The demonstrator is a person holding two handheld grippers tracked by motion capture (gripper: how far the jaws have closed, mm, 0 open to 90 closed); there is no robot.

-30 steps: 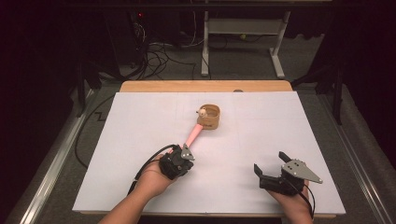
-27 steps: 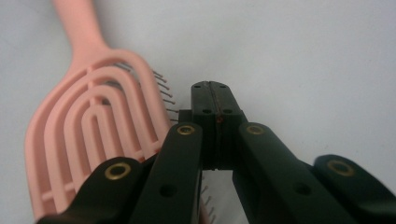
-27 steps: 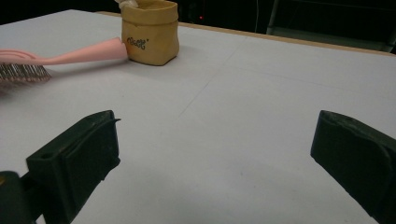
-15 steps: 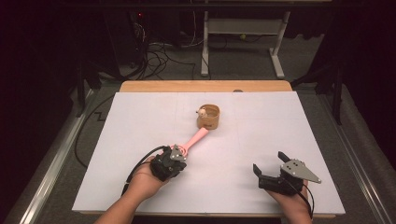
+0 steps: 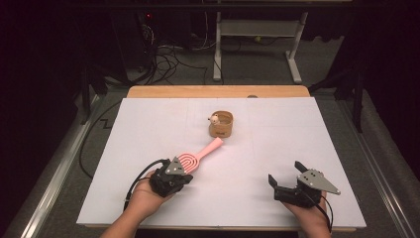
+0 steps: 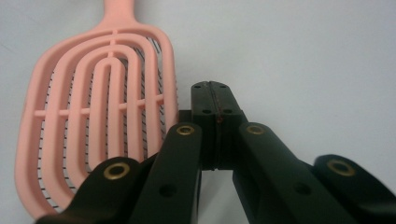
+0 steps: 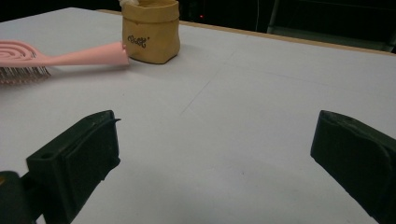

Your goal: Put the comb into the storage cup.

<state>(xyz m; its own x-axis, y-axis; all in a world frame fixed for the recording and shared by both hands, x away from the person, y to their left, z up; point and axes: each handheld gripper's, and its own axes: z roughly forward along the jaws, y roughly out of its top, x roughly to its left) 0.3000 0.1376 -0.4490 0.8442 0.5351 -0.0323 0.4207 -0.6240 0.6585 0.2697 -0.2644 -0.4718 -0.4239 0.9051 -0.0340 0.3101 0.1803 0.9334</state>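
Observation:
A pink vented hairbrush lies flat on the white table, its handle tip pointing at a small tan pouch with a little toy figure at its rim. My left gripper sits at the brush head, jaws shut together with nothing between them. In the left gripper view the shut tips lie just right of the brush head, against its edge. My right gripper rests near the front right, open and empty. In its view the brush and pouch lie far left.
A white sheet covers the table, with a wooden strip at the far edge. Cables and a desk frame stand on the floor beyond. A cable trails from the left gripper.
My left hand has drawn back toward the near left, and the brush has slid with it, away from the pouch. The right hand has stayed put.

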